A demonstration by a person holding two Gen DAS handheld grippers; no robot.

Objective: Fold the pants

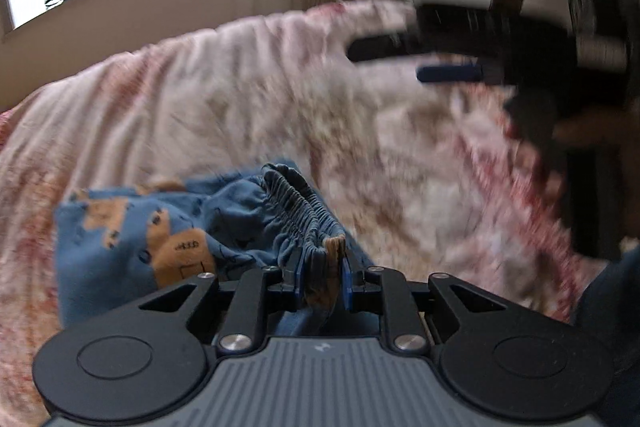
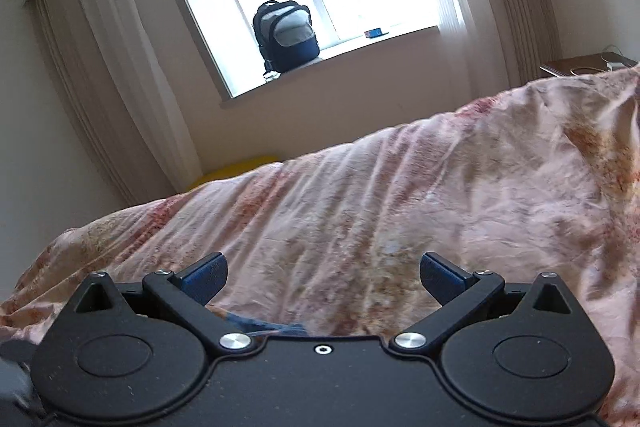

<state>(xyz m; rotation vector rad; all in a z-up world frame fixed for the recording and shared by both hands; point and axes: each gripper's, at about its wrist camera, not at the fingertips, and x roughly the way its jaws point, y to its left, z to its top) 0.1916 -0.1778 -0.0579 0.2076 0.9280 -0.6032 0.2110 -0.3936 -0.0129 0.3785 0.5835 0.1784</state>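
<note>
Pants (image 1: 168, 247) lie bunched on the bedspread (image 1: 240, 87), not yet neatly folded. The left gripper (image 1: 322, 283) pinches their waistband (image 1: 304, 211); the right gripper (image 2: 324, 277) hangs wide open, empty.

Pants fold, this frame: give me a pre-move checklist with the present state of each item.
1. Left gripper shut on the pants at the elastic waistband: ok.
2. Grip holds all waistband layers: cannot tell, the bunched fabric hides them.
3. Right gripper open and holding nothing: ok.
4. Right gripper lined up on a second grasp point: not ok, its view shows mostly bedspread, with only a sliver of blue fabric at the bottom.
5. Pants lying flat: not ok, they are crumpled beside the waistband.
6. Bedspread clear ahead of the pants: ok in the left wrist view, though blurred.
</note>
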